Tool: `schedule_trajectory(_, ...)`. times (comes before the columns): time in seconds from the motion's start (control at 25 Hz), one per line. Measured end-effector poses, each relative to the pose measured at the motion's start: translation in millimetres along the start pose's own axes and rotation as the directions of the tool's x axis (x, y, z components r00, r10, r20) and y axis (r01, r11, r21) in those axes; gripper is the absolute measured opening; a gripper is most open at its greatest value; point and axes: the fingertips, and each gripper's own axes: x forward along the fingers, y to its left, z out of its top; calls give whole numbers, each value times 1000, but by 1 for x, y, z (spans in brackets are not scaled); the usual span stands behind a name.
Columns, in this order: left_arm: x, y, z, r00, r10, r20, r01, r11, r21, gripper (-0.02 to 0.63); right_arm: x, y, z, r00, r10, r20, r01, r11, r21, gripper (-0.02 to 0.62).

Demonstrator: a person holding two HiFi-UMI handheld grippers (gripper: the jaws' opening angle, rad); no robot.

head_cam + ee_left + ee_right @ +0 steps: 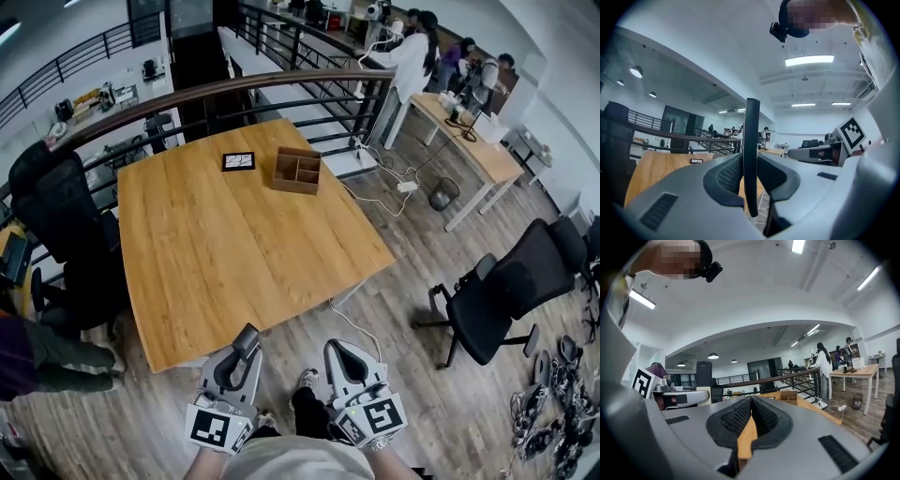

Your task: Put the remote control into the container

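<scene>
Now | left gripper (751, 161) is clamping shut on a thin dark remote (751, 136), shown edge-on only in its own view | right gripper (751, 401) is pressing jaws together, empty | both are hovering off the table's (234, 253) near edge | head and right gripper views are showing the container (297, 170) at the table's far side.

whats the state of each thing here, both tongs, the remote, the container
left tongs: shut on the remote control
right tongs: shut, nothing between them
remote control: held edge-on in the left tongs, off the table
container: upright on the table, open top, compartments look empty
</scene>
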Motion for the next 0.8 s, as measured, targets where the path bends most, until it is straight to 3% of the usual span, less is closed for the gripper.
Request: schedule_trajectory(0.8,216,-9,25,997,81,12,-81,997,17,83,108,-199,43,993,119,-5,-119,993,18,18)
